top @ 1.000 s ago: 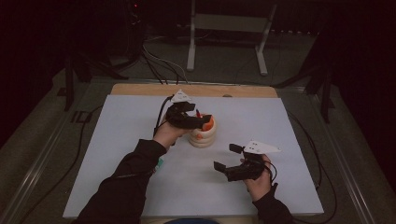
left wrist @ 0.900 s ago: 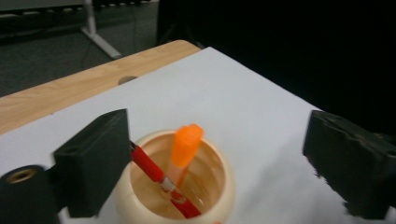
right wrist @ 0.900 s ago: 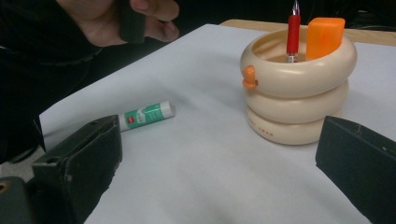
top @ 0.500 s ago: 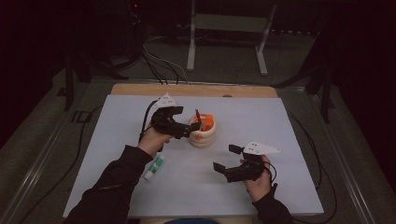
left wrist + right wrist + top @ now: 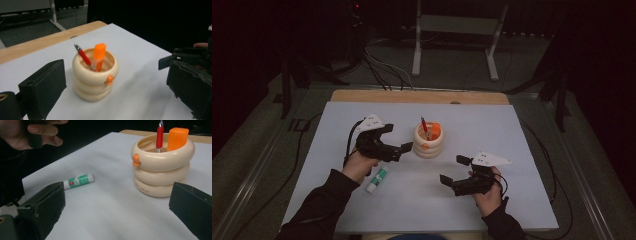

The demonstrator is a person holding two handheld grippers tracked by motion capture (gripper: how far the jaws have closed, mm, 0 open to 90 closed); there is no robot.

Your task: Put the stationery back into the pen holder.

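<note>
Left tongs point(image 5: 406, 150) — jaws just opened wide, empty, drawn back from holder point(image 5: 428, 141) — red pen point(image 5: 425, 126) delivered; right tongs point(image 5: 451, 181) open, idle.

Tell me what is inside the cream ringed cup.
The cream ringed cup holds a red pen and an orange highlighter, both standing and leaning on its rim. Their lower ends and the cup's bottom are hidden by its wall.

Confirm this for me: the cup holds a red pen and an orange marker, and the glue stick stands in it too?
Not quite. The glue stick lies flat on the table, outside the cup, as the high view shows. The red pen and orange marker are in it.
</note>
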